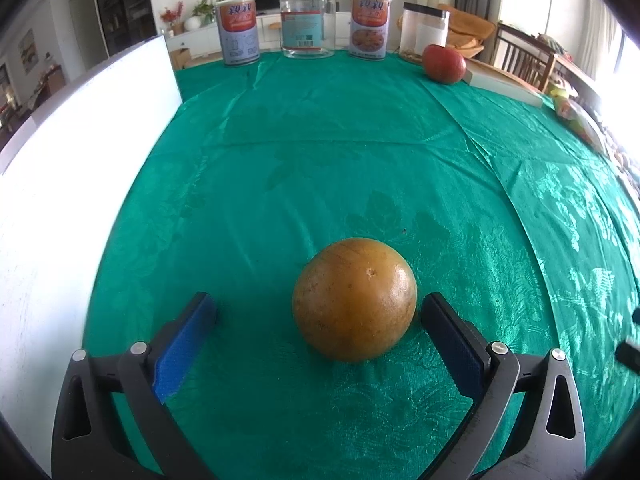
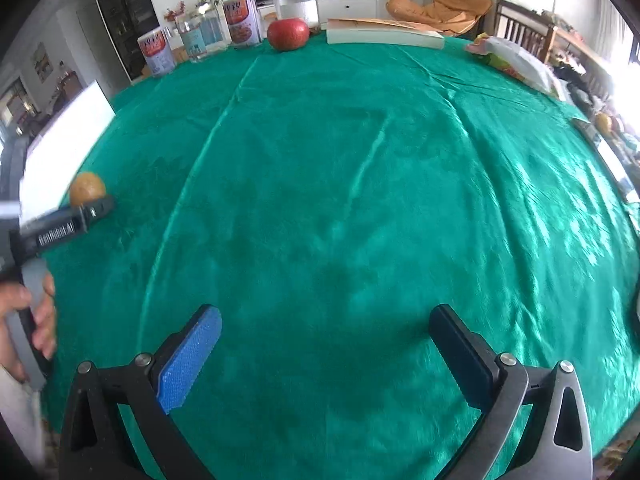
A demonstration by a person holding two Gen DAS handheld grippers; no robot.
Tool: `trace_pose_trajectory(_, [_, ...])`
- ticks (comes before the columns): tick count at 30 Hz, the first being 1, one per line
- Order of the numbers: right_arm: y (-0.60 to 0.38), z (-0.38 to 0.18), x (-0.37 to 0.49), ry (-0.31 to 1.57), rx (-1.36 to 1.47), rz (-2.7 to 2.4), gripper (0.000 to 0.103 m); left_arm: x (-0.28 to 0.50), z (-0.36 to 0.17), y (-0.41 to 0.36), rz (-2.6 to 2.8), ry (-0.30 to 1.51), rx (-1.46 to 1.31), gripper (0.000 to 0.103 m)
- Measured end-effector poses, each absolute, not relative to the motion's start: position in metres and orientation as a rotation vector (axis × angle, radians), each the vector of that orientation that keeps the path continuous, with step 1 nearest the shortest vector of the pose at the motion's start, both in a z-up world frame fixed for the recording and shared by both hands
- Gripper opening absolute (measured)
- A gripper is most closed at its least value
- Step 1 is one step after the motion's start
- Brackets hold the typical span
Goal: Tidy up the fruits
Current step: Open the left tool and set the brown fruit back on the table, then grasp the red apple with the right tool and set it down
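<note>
The left gripper (image 1: 318,312) stood wide around the brown fruit (image 1: 354,299) on the desk (image 1: 320,140), its right pad at the fruit's three o'clock; centring before closing seemed wise. The right gripper (image 2: 326,324) was wide, empty.

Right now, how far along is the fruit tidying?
Looks early. The brownish round fruit sits on the green tablecloth between the left gripper's wide-open fingers, apparently just set down or not yet grasped. The right gripper is open and empty. The red apple waits at the far edge beside the book, so it seems left to do.
</note>
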State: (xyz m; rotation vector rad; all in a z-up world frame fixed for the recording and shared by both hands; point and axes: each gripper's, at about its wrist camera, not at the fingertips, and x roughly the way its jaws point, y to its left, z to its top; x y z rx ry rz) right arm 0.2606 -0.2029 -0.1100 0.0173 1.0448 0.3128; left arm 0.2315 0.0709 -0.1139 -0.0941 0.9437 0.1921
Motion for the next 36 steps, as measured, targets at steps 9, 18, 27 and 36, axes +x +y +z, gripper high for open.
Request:
trace_pose_trajectory(9, [-0.132, -0.09, 0.46, 0.87, 0.105, 0.39, 0.103, 0.232, -0.114, 0.072, 0.192, 0.942, -0.097, 0.103])
trace_pose_trajectory(18, [-0.055, -0.107, 0.585, 0.904, 0.072, 0.342, 0.103, 0.232, -0.114, 0.072, 0.193, 0.942, -0.096, 0.102])
trace_pose_trajectory(27, [-0.072, -0.114, 0.584, 0.981, 0.143, 0.329, 0.068, 0.233, -0.114, 0.072, 0.193, 0.941, -0.097, 0.102])
trace_pose_trajectory(36, [-0.134, -0.074, 0.424, 0.958, 0.112, 0.434, 0.068, 0.233, -0.114, 0.073, 0.194, 0.941, -0.097, 0.102])
